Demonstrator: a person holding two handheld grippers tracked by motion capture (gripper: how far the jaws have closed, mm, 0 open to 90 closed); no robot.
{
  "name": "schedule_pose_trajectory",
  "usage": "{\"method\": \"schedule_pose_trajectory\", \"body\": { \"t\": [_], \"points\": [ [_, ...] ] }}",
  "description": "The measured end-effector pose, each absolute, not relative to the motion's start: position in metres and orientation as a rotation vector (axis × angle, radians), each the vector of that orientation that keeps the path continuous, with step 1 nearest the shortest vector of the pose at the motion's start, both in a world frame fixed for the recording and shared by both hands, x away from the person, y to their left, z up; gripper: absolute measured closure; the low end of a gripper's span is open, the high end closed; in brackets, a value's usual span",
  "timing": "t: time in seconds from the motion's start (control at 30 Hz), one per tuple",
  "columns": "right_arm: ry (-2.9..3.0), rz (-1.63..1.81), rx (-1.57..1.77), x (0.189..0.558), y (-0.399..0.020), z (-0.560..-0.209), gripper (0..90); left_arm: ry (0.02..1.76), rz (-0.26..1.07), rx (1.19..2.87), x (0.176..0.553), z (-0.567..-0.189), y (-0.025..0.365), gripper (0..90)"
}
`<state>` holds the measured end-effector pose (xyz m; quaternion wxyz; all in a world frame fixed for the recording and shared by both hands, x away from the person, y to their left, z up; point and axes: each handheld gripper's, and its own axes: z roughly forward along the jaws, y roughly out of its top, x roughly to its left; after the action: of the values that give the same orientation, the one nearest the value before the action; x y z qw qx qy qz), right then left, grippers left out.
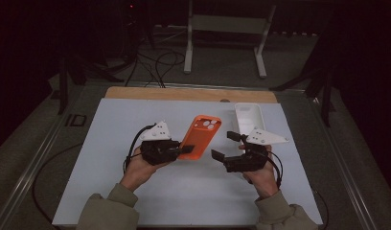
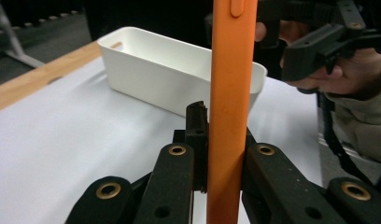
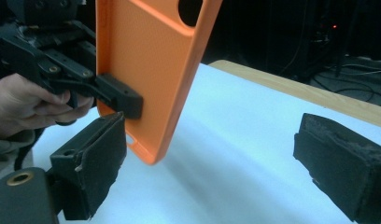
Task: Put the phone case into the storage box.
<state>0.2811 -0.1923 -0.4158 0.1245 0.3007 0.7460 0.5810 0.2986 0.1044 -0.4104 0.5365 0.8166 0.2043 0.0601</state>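
Note:
An orange phone case [image 1: 199,136] hangs above the white table, tilted, with its camera cutout at the far end. My left gripper [image 1: 186,150] is shut on the case's near edge. In the left gripper view the case [image 2: 230,93] stands edge-on between my left gripper's [image 2: 223,126] black jaws. My right gripper [image 1: 225,145] stands open just right of the case, apart from it. In the right gripper view its two foam pads [image 3: 97,158] are wide apart and bare, and the case [image 3: 146,60] hangs ahead at left, pinched by the left gripper's fingertip [image 3: 121,98].
A white rectangular tray [image 1: 249,117] lies at the table's far right, behind my right gripper, and the same tray [image 2: 170,70] sits beyond the case. A wooden strip [image 1: 184,93] edges the far side of the white board [image 1: 112,191]. Beyond are a white stand [image 1: 227,24] and floor cables [image 1: 155,67].

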Motion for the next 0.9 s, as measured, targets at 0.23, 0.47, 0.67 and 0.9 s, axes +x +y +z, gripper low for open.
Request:
{"method": "schedule_pose_trajectory", "body": {
  "t": [0.23, 0.47, 0.67, 0.9],
  "points": [
    [2.162, 1.645, 0.875, 0.282, -0.192, -0.418, 8.9, 0.525, 0.210, 1.937, 0.295, -0.408, 0.106, 85.6],
    [2.140, 1.614, 0.886, 0.283, -0.198, -0.419, 8.9, 0.564, 0.261, 1.940, 0.294, -0.408, 0.107, 85.6],
    [2.128, 1.604, 0.902, 0.284, -0.203, -0.419, 8.8, 0.610, 0.339, 1.923, 0.291, -0.411, 0.109, 85.6],
    [2.081, 1.604, 0.955, 0.286, -0.206, -0.418, 8.7, 0.661, 0.439, 1.883, 0.285, -0.411, 0.113, 85.6]
  ]
}}
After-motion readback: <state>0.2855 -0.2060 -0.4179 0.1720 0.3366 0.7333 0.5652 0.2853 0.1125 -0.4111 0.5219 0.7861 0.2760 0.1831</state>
